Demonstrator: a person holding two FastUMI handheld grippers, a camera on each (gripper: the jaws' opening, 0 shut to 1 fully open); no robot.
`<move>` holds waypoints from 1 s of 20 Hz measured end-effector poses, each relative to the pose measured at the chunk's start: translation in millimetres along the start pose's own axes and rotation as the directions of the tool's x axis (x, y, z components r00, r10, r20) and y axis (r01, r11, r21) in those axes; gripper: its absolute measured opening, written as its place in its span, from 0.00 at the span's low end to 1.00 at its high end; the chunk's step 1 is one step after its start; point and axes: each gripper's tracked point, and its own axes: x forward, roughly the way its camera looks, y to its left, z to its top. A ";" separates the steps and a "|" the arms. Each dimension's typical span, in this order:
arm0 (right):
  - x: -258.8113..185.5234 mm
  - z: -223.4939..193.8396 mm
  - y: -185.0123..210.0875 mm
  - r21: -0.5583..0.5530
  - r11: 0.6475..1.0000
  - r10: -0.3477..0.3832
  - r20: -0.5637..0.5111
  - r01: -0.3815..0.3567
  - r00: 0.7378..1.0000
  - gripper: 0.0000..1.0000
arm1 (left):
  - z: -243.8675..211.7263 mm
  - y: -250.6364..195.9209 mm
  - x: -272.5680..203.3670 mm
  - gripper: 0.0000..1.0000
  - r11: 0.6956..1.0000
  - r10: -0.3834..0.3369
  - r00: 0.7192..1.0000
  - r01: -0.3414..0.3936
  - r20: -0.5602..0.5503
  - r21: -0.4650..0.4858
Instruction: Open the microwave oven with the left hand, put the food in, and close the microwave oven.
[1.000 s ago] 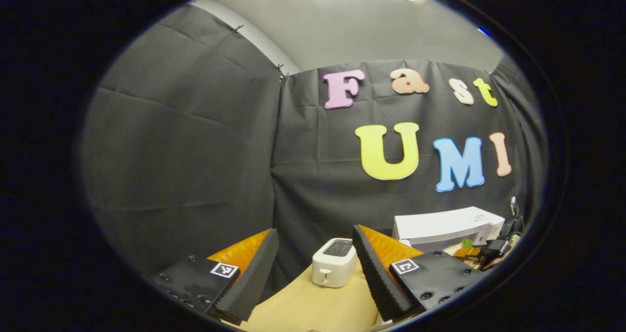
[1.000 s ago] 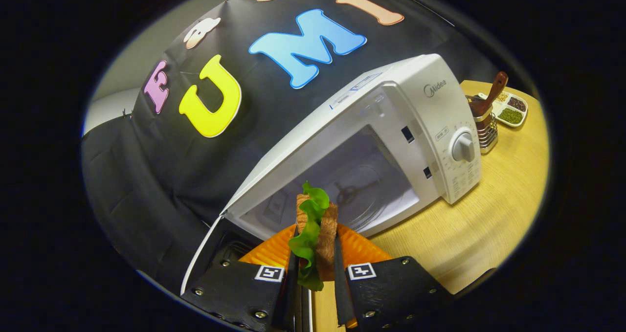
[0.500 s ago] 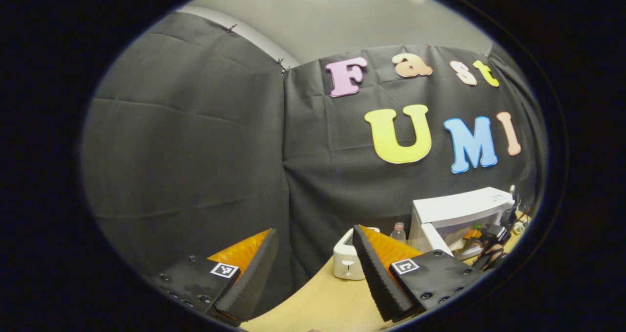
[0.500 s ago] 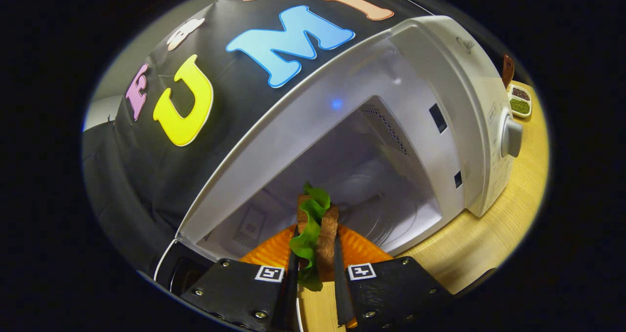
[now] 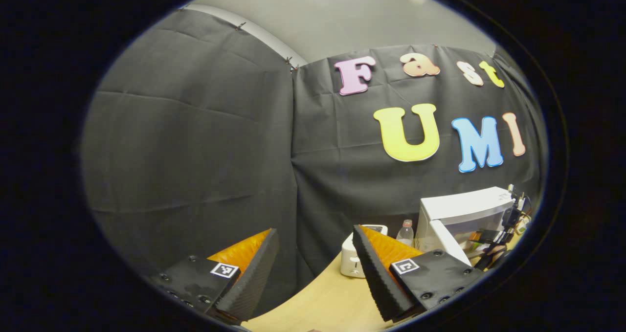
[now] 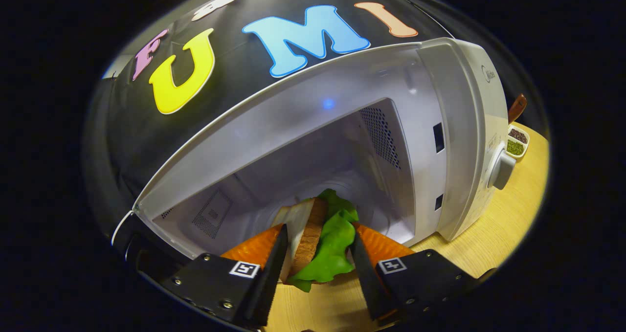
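Right hand-held gripper sits at the mouth of the open white microwave oven, its two fingers spread wider than the sandwich of brown bread slices and green lettuce standing on edge between them. The bread leans toward the finger at 9 o'clock and the lettuce spills toward the one at 3 o'clock; whether either pad actually presses the food I cannot tell, so the grip looks loosened rather than firm.

From this hand-held gripper the sandwich lies straight ahead at 12 o'clock, its long axis pointing into the oven cavity, its far end already past the sill. The pale wooden worktop shows below the fingers and out to 4 o'clock.

Left hand-held gripper is open and empty, well apart from the oven, which in the left gripper view stands at about 3 o'clock with its white door swung open toward this side.

The food seems near release, and the left hand-held gripper is the better placed of the two to push the door shut.
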 end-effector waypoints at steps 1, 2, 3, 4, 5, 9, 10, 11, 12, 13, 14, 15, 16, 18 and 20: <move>-2.4 0.8 -4.3 -0.032 0.999 -0.012 0.004 0.012 1.000 0.87 | -1.6 0.6 -1.9 1.00 1.000 -0.002 1.000 0.002 -0.003 -0.004; -2.8 4.3 -6.9 -0.068 0.997 -0.018 0.024 0.019 1.000 0.94 | -3.3 1.0 -3.9 1.00 1.000 -0.004 1.000 0.004 -0.004 -0.006; -7.3 8.8 -11.9 -0.112 0.993 -0.032 0.041 0.036 0.999 0.98 | -3.3 0.6 -4.8 1.00 1.000 -0.006 1.000 0.006 -0.003 -0.004; -12.2 13.4 -12.9 -0.149 0.988 -0.026 0.059 0.034 0.998 0.98 | -4.3 -1.9 -5.8 0.98 1.000 -0.010 1.000 0.010 -0.001 -0.001; -18.8 18.6 -11.5 -0.179 0.983 -0.013 0.071 0.026 0.997 0.98 | -5.3 -4.9 -5.9 0.98 1.000 -0.015 1.000 0.015 0.000 0.001; -54.5 40.0 -5.5 -0.299 0.954 0.054 0.112 -0.018 0.992 0.98 | -9.8 -16.8 -14.4 1.00 1.000 -0.028 1.000 0.028 0.001 -0.010; -68.1 46.8 -1.4 -0.325 0.945 0.078 0.127 -0.033 0.989 0.98 | -10.7 -19.7 -16.6 0.98 0.999 -0.030 1.000 0.030 0.004 -0.010; -82.3 54.8 2.0 -0.349 0.936 0.103 0.142 -0.047 0.985 0.98 | -9.9 -22.8 -19.3 0.98 0.999 -0.031 0.999 0.031 0.008 -0.007; -96.3 61.9 4.9 -0.369 0.927 0.127 0.155 -0.062 0.980 0.98 | -12.2 -24.8 -21.4 0.98 1.000 -0.030 0.999 0.030 0.012 -0.005; -111.9 70.2 8.8 -0.387 0.919 0.151 0.168 -0.076 0.974 0.98 | -12.5 -26.8 -25.2 0.98 1.000 -0.030 0.999 0.030 0.015 -0.003; -126.9 78.0 9.4 -0.400 0.912 0.171 0.183 -0.086 0.968 0.98 | -15.7 -28.7 -29.7 1.00 1.000 -0.029 0.999 0.029 0.014 -0.003; -143.0 86.7 9.9 -0.409 0.907 0.190 0.196 -0.096 0.962 0.98 | -16.9 -32.0 -32.9 1.00 1.000 -0.029 1.000 0.029 0.011 -0.005; -158.6 95.1 9.5 -0.418 0.902 0.208 0.212 -0.104 0.955 0.98 | -18.5 -34.1 -36.7 0.98 0.999 -0.031 0.999 0.032 0.011 -0.008; -188.1 112.6 5.6 -0.425 0.898 0.232 0.243 -0.111 0.942 0.98 | -20.1 -39.8 -43.0 1.00 0.999 -0.035 0.999 0.035 0.014 -0.001; -218.7 129.1 0.3 -0.423 0.898 0.250 0.274 -0.118 0.929 0.98 | -24.6 -43.1 -50.9 0.98 0.999 -0.035 0.999 0.035 0.014 0.011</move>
